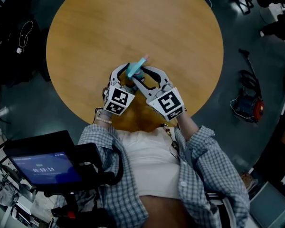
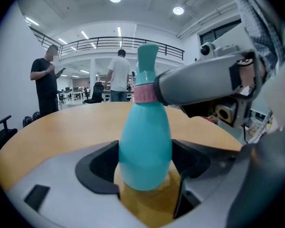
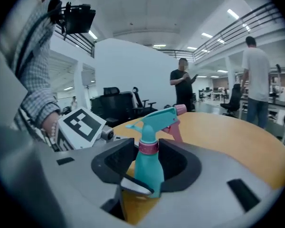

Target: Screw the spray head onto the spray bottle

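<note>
A round wooden worktop (image 1: 133,23) fills an open office (railed gallery (image 2: 114,44) behind), its far half free. Near the front edge, the left gripper (image 1: 128,75) jaws clamp the spray bottle (image 2: 145,146). The right gripper (image 1: 145,73) jaws pinch the spray head (image 3: 156,118) at its collar (image 3: 148,147).

Dim head view, fisheye-warped edges

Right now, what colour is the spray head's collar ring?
Pink collar ring, best in the right gripper view.
</note>
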A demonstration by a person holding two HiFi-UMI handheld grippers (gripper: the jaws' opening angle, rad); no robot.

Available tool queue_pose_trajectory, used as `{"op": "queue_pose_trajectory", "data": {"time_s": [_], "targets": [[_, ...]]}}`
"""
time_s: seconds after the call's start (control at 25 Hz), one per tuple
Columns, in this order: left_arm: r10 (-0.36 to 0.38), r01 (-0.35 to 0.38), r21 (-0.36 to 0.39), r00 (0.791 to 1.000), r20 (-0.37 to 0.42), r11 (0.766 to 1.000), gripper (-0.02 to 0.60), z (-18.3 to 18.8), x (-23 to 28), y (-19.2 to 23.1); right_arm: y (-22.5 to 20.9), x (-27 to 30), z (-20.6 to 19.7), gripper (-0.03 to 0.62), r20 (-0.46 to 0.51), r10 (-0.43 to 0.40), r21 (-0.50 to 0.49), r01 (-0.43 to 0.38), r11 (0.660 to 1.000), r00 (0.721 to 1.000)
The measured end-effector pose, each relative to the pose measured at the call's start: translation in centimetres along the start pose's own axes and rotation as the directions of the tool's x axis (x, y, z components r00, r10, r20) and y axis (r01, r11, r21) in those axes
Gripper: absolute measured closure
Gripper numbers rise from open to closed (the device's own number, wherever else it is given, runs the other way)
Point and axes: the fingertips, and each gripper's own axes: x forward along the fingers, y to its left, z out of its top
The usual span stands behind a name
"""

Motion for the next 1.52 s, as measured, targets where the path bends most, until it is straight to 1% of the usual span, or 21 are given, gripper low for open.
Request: {"op": "queue_pose_trajectory", "data": {"time_s": [0.08, 0.2, 0.32, 0.4, 0.44, 0.52, 0.6, 0.68, 0.76, 0.8, 0.84, 0.88, 0.96, 1.0, 1.04, 1.12, 1.2, 1.28, 1.36, 1.44, 1.52], "targets": [[-0.01, 0.01, 0.001, 1.0, 0.0, 1.0, 0.227, -0.1, 0.0, 0.0, -0.1, 0.0, -0.6, 0.447, -0.045, 0.106, -0.04, -0.107, 0.993, 0.993], [-0.029, 0.029, -0.001, 1.0, 0.003, 1.0, 0.227, -0.1, 0.1, -0.1, -0.2, 0.1, -1.2, 0.436, -0.095, 0.239, -0.059, -0.245, 0.968, 0.966], [-0.046, 0.046, -0.014, 0.999, 0.004, 0.999, 0.227, -0.2, 0.1, 0.0, -0.6, 0.3, -0.8, 0.437, -0.105, 0.325, -0.045, -0.331, 0.943, 0.94], [-0.05, 0.05, -0.008, 0.999, 0.008, 0.999, 0.227, -0.1, 0.0, 0.0, -0.6, 0.3, -0.7, 0.45, -0.111, 0.344, -0.055, -0.351, 0.935, 0.932], [-0.047, 0.047, -0.006, 0.999, 0.01, 0.999, 0.227, 0.0, 0.0, 0.0, -0.6, 0.2, -0.6, 0.465, -0.107, 0.336, -0.065, -0.344, 0.937, 0.936], [-0.03, 0.03, -0.015, 1.0, 0.009, 0.999, 0.227, -0.1, -0.1, 0.0, -0.4, 0.2, -0.4, 0.474, -0.08, 0.284, -0.078, -0.29, 0.954, 0.955], [0.001, -0.001, -0.031, 1.0, 0.01, 1.0, 0.227, 0.0, -0.2, 0.2, -0.1, 0.0, -0.2, 0.481, -0.041, 0.191, -0.07, -0.194, 0.979, 0.981], [0.04, -0.039, -0.045, 0.999, 0.011, 0.998, 0.227, 0.0, -0.3, 0.4, -0.1, -0.2, -0.2, 0.492, -0.005, 0.078, -0.038, -0.078, 0.996, 0.997], [0.073, -0.073, -0.05, 0.997, 0.01, 0.996, 0.227, 0.0, -0.3, 0.5, -0.1, -0.4, -0.4, 0.505, 0.026, -0.025, 0.013, 0.025, 1.0, 0.999], [0.085, -0.084, -0.051, 0.996, 0.007, 0.995, 0.227, 0.1, -0.3, 0.5, -0.1, -0.5, -0.5, 0.507, 0.041, -0.06, 0.043, 0.058, 0.997, 0.997], [0.09, -0.089, -0.049, 0.996, 0.005, 0.995, 0.227, 0.0, -0.3, 0.5, -0.1, -0.6, -0.5, 0.507, 0.055, -0.075, 0.075, 0.07, 0.995, 0.996], [0.088, -0.088, -0.046, 0.996, 0.004, 0.995, 0.227, 0.0, -0.3, 0.4, 0.1, -0.7, -0.5, 0.507, 0.066, -0.068, 0.105, 0.061, 0.993, 0.995], [0.072, -0.072, -0.039, 0.997, 0.0, 0.997, 0.227, -0.1, -0.2, 0.4, 0.3, -0.7, -0.5, 0.469, 0.072, -0.025, 0.134, 0.016, 0.991, 0.997], [0.064, -0.064, -0.037, 0.998, -0.001, 0.997, 0.227, -0.2, -0.1, 0.4, 0.3, -0.6, -0.5, 0.446, 0.067, -0.006, 0.128, -0.002, 0.992, 0.998], [0.06, -0.06, -0.035, 0.998, -0.003, 0.998, 0.227, -0.2, -0.1, 0.4, 0.3, -0.5, -0.4, 0.438, 0.06, 0.003, 0.112, -0.01, 0.994, 0.998], [0.067, -0.067, -0.027, 0.998, -0.006, 0.997, 0.227, -0.1, -0.1, 0.4, -0.1, -0.1, 0.0, 0.439, 0.052, -0.01, 0.079, 0.006, 0.997, 0.999], [0.083, -0.083, -0.028, 0.997, -0.007, 0.996, 0.227, -0.1, 0.0, 0.3, -0.6, 0.4, 0.4, 0.439, 0.048, -0.041, 0.054, 0.039, 0.998, 0.998], [0.099, -0.099, -0.041, 0.995, -0.01, 0.994, 0.227, -0.1, 0.2, 0.2, -0.8, 0.8, 0.5, 0.465, 0.035, -0.072, 0.024, 0.071, 0.997, 0.997], [0.118, -0.118, -0.05, 0.993, -0.013, 0.992, 0.227, 0.0, 0.3, 0.2, -0.9, 1.0, 0.6, 0.468, 0.032, -0.117, 0.013, 0.116, 0.993, 0.993], [0.136, -0.137, -0.05, 0.991, -0.017, 0.989, 0.227, 0.1, 0.4, 0.2, -1.0, 0.8, 0.6, 0.47, 0.038, -0.195, 0.018, 0.194, 0.981, 0.98], [0.15, -0.151, -0.064, 0.989, -0.016, 0.987, 0.227, 0.1, 0.5, 0.1, -1.3, 0.4, 0.5, 0.47, 0.037, -0.284, 0.033, 0.283, 0.959, 0.958]]}}
